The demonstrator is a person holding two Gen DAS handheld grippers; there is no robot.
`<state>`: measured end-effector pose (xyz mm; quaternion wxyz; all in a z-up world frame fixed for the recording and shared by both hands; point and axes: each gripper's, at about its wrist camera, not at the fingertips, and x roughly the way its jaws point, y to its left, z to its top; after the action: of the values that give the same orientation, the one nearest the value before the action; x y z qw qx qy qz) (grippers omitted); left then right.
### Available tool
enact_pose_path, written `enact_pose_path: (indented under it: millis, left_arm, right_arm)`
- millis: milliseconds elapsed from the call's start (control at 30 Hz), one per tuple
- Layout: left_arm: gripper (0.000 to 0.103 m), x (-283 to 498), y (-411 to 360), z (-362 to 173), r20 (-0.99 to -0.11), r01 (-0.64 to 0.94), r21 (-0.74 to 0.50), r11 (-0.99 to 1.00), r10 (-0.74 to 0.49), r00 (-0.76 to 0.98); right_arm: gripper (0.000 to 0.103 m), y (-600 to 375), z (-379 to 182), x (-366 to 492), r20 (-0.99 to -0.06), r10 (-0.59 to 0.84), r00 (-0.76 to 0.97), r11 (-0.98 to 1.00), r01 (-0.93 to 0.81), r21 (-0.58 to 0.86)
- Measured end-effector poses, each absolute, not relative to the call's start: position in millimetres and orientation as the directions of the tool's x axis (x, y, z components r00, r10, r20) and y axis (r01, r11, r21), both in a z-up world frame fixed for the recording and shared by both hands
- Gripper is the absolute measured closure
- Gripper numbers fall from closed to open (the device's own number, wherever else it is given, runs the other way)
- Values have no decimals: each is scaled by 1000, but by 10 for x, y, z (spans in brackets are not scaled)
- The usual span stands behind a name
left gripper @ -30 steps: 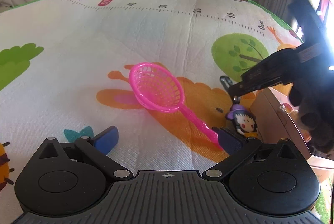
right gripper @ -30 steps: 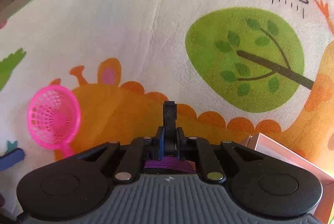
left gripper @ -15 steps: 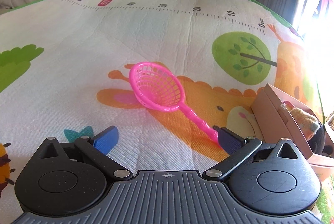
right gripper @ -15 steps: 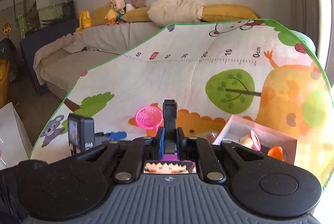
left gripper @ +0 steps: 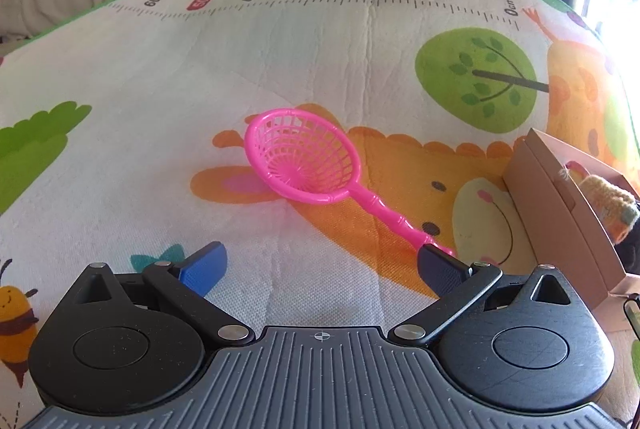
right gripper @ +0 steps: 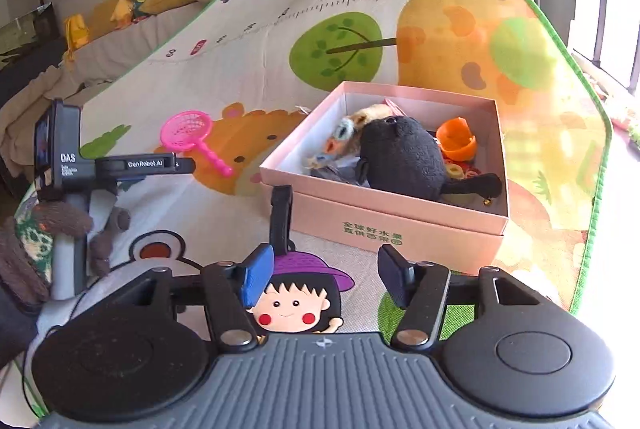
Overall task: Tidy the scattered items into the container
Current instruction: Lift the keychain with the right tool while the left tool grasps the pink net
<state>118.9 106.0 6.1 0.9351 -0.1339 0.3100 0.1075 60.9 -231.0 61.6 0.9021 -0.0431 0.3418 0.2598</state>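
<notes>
Fingers spread over the play mat

Your right gripper (right gripper: 326, 275) has just been opening; its fingers stand spread with the cartoon-girl charm (right gripper: 298, 299) between them at lower centre, the left pad just beside it, contact unclear. The pink box (right gripper: 384, 205), centre right, already holds a black plush toy (right gripper: 400, 157). Your left gripper (left gripper: 320, 265) is spread wide and empty, with the pink toy net (left gripper: 308, 161) lying mid-frame on the mat (left gripper: 160, 89).

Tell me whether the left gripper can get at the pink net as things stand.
Probably yes. The left gripper is open, the pink net lies flat on the mat just ahead, and nothing sits between them.
</notes>
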Motion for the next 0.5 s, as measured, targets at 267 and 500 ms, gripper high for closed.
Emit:
enact_pose_path:
  millis: [267,500]
  left_arm:
    - [0,1889,1055,98,-658,-428,-98,899,264,706]
    - [8,2047,924,32,-649,-350,19,936,278,708]
  right_arm:
    - [22,-2310,176,185,-643,419,641,856,-516,43]
    - [3,-2216,234,158,-603,389,696,836,-542,-87]
